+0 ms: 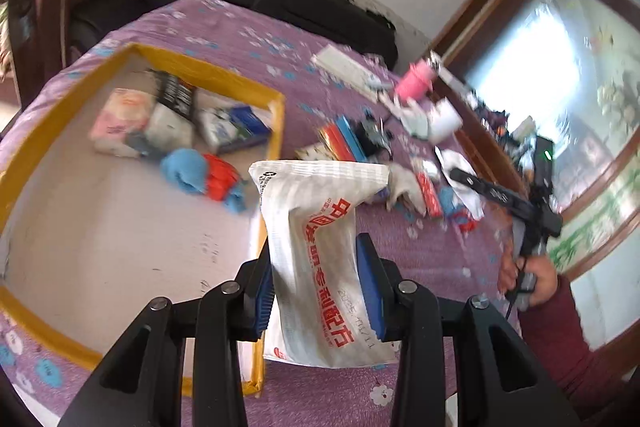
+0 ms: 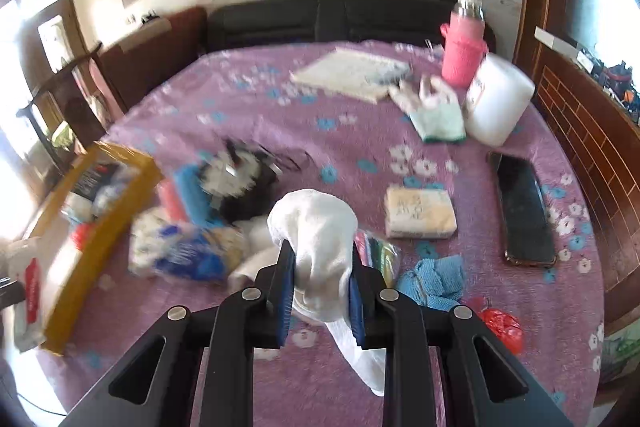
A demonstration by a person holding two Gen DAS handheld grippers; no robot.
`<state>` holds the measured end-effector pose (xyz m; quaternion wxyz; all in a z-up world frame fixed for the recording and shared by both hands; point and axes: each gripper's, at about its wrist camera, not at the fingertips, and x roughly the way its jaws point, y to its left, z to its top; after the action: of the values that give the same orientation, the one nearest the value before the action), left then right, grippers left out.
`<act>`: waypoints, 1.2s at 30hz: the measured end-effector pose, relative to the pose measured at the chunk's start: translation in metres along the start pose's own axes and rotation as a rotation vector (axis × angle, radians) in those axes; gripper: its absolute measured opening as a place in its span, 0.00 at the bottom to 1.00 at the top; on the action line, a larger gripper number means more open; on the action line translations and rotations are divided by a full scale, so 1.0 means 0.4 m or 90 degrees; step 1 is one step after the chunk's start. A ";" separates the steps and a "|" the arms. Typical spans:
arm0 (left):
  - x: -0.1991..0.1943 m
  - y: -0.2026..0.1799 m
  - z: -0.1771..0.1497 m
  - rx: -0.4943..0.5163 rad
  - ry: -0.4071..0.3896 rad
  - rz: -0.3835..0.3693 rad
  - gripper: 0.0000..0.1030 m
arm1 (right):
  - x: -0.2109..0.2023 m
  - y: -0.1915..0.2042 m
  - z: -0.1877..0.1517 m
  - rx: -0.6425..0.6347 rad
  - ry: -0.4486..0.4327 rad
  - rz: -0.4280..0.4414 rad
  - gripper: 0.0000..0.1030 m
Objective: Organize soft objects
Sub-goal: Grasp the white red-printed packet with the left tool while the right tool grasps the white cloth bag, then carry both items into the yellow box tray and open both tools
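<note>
Over purple bedspread (image 1: 248, 39), left tool (image 1: 318, 283) grips packet (image 1: 316, 247) dated 2025/11/11.

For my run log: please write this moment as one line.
left gripper: holds white packet beside box | right gripper: holds white sock above bed

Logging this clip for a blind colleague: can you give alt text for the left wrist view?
The left gripper is shut on a white packet with red print, held above a purple flowered bedspread at the edge of a yellow-rimmed cardboard box holding tissue packs and a blue and red cloth.
</note>
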<state>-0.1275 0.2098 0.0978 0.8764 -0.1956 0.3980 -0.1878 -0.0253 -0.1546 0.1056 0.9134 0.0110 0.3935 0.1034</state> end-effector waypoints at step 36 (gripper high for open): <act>-0.027 0.376 0.146 -0.146 -0.018 0.164 0.66 | 0.225 0.783 -0.061 -0.176 0.196 0.287 0.25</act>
<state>-0.0632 0.3545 0.0660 0.8707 -0.2443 0.4261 -0.0244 -0.0393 0.1682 0.0561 0.7900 -0.0419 0.4969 0.3567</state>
